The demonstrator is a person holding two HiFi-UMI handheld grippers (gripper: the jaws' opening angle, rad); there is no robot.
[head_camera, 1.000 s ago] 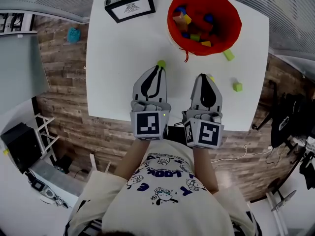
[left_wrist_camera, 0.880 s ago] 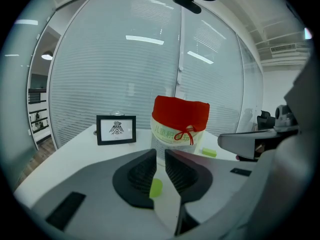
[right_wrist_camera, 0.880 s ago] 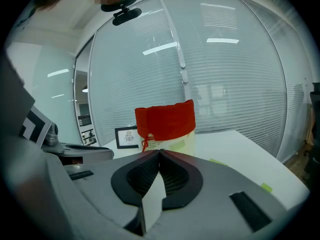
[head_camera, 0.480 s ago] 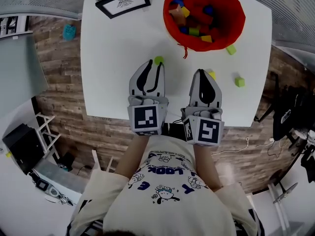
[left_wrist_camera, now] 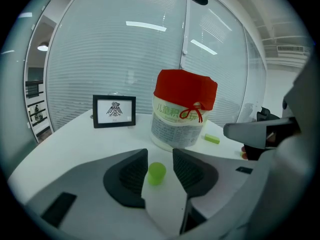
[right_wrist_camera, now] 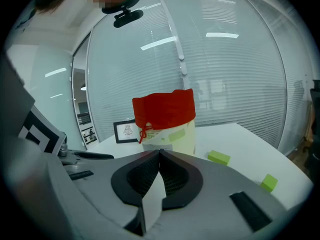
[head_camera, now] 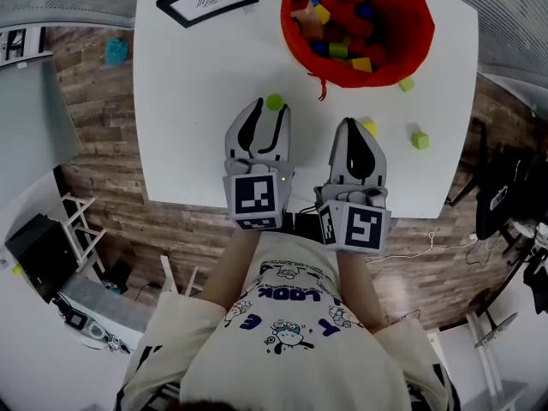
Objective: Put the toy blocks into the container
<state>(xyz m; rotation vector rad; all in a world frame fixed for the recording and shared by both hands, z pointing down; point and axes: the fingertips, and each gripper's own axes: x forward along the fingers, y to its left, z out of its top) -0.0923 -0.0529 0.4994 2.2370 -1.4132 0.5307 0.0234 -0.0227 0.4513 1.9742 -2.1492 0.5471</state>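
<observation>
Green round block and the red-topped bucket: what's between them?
Just bare white table between the green round block and red-topped bucket, seen in the left gripper view.

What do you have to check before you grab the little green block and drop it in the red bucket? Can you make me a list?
1. Left gripper open wide enough: ok. Its jaws have just been opening and stand well apart.
2. Green block between the jaws: ok. It sits in the gap and the pads do not press on it yet.
3. Block resting on the table, nothing on top: ok.
4. Gripper low enough to close round the block: cannot tell.
5. Right gripper out of the way: ok. It is shut, empty and off to the side.
6. Container open on top: ok. Other blocks already lie inside.
</observation>
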